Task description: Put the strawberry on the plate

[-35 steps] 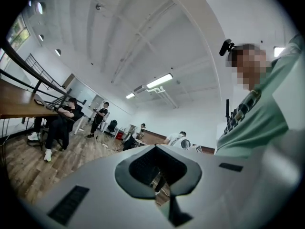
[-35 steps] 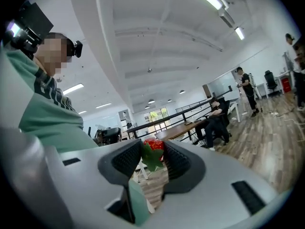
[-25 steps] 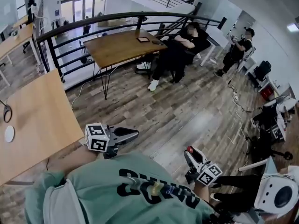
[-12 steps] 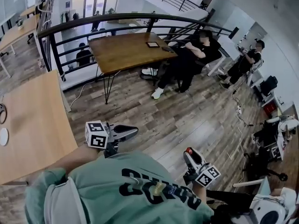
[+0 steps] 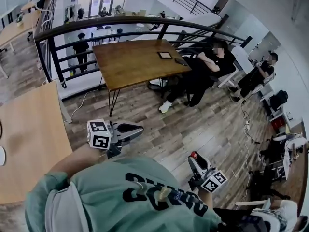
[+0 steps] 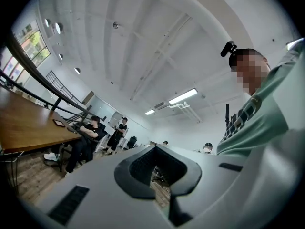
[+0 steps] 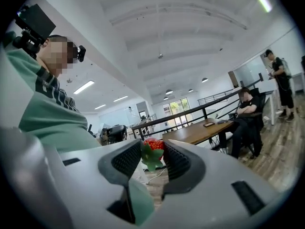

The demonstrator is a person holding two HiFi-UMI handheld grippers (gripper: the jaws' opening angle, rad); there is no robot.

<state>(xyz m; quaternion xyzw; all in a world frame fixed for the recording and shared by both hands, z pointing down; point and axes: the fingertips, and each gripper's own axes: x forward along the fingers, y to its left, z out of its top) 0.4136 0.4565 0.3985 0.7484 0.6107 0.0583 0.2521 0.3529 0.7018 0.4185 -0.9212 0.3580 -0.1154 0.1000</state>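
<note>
- A single strawberry (image 7: 154, 145), bright red and dotted with seeds, small against the grey fingers (image 7: 127, 159) that hold it.
- A ragged green leaf cap sits on its near end, drooping down and toward the right gripper view's camera; the red body points away.
- It is pinched from both sides between the ribbed dark pads at the very tips of the right gripper (image 7: 153, 152), with most of the fruit hidden between them.
- From the head view it shows only as a small red spot (image 5: 195, 154) at the gripper's front end (image 5: 194, 158), held in the air above the wooden floor, just beside the person's green shirt.
</note>
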